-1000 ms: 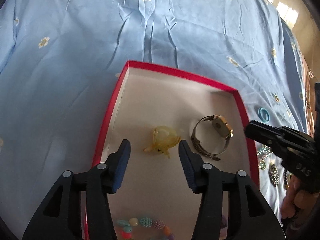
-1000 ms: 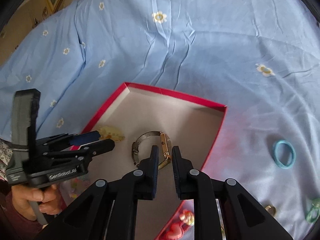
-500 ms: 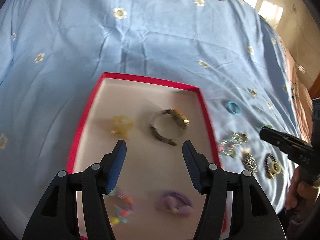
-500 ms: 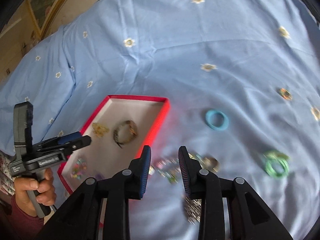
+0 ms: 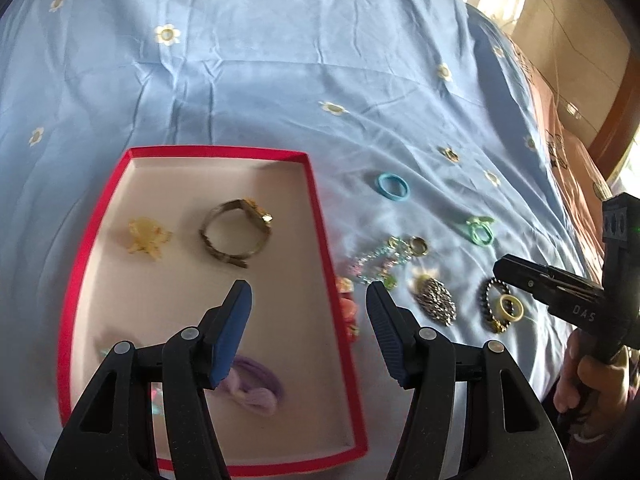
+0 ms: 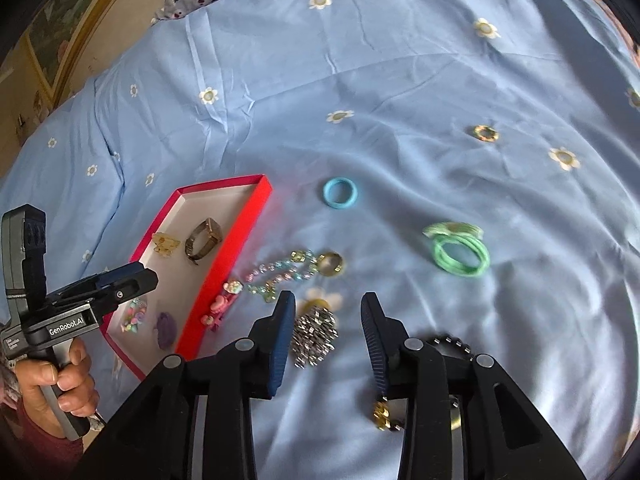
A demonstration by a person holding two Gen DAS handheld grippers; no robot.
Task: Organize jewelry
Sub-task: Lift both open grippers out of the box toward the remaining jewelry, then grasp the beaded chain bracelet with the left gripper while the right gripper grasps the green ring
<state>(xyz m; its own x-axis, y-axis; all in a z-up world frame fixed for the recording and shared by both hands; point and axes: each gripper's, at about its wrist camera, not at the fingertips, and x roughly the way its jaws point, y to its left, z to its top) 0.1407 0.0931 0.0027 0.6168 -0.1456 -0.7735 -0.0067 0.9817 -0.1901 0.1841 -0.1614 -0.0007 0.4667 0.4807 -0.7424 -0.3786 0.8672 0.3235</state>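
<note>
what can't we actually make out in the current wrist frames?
- Beaded piece in red box: left wrist view, left gripper finger covers most of it.
- Black bead bracelet: right wrist view, largely behind right gripper finger.
- Pink pieces beside the box wall: blurred in both views; type unclear.
- Watch dial: too small to read.

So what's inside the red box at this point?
In the red box: a wristwatch, a yellow hair clip, a purple scrunchie and a small beaded piece, which the left gripper partly hides in its own view.
</note>
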